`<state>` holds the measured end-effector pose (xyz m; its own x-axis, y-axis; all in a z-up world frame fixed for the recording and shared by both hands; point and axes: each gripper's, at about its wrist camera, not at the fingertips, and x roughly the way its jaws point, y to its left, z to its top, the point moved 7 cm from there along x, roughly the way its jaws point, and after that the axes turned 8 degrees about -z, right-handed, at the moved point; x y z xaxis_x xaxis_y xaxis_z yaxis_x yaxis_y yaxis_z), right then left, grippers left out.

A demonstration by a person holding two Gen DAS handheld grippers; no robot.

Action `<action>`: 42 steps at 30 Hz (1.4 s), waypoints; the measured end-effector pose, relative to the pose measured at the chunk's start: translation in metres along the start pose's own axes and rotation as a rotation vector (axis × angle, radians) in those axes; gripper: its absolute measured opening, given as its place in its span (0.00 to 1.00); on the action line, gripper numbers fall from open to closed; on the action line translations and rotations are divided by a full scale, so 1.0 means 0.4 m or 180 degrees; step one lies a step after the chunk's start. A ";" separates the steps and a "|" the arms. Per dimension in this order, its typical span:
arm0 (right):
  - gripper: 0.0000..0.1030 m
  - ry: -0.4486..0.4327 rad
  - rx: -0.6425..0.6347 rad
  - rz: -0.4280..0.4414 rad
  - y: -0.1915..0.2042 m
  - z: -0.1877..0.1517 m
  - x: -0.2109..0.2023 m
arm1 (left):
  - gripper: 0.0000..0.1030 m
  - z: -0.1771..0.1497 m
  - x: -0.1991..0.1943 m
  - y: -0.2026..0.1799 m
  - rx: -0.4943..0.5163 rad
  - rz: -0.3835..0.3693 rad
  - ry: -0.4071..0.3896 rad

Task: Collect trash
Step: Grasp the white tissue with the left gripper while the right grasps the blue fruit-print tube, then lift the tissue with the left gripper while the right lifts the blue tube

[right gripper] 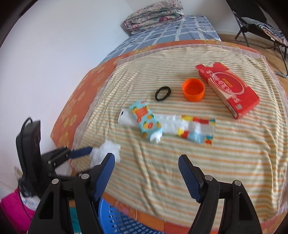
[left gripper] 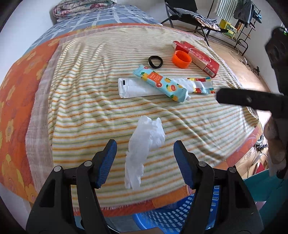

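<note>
A crumpled white tissue (left gripper: 144, 142) lies on the striped towel (left gripper: 86, 93), between the open fingers of my left gripper (left gripper: 144, 153), which does not hold it. Further back lie a fruit-print tube (left gripper: 162, 83), a white wrapper (left gripper: 133, 89), a colourful wrapper (left gripper: 201, 84), a black hair tie (left gripper: 155, 61), an orange cap (left gripper: 181, 59) and a red box (left gripper: 198, 55). My right gripper (right gripper: 146, 169) is open and empty above the towel's near part. The right wrist view shows the tissue (right gripper: 106, 153), tube (right gripper: 147, 122), cap (right gripper: 193, 90), box (right gripper: 228, 86) and left gripper (right gripper: 81, 153).
A blue slotted basket (left gripper: 169, 214) stands below the bed's near edge, also in the right wrist view (right gripper: 117, 221). A folded quilt (right gripper: 153, 14) lies at the bed's head. A folding chair (left gripper: 189, 16) and clothes rack (left gripper: 239, 18) stand on the floor beyond.
</note>
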<state>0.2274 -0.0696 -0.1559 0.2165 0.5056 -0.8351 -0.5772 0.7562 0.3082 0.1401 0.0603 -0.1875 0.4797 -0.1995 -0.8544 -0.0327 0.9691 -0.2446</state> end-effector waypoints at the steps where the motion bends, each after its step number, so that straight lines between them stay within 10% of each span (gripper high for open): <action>1: 0.73 0.0000 -0.0002 -0.0006 0.000 0.018 0.015 | 0.65 0.003 0.005 0.001 -0.0005 -0.0024 0.0005; 7: 0.66 -0.0006 -0.0161 -0.0159 0.010 0.079 0.092 | 0.65 0.001 0.027 0.018 -0.0034 -0.0047 0.0049; 18: 0.61 0.0055 -0.0541 -0.0458 0.054 0.112 0.214 | 0.33 -0.011 0.043 0.041 -0.0077 -0.0176 0.0119; 26: 0.37 0.0034 -0.0688 -0.0519 0.065 0.122 0.233 | 0.29 -0.010 0.040 0.035 -0.0035 -0.0166 0.0109; 42: 0.36 -0.0223 -0.0723 -0.0541 0.070 0.116 0.154 | 0.21 -0.001 -0.008 0.046 -0.0078 -0.0117 -0.0052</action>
<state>0.2613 0.0021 -0.1776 0.3745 0.4131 -0.8301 -0.6878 0.7242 0.0501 0.1377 0.0787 -0.1893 0.4954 -0.2324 -0.8370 -0.0361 0.9572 -0.2871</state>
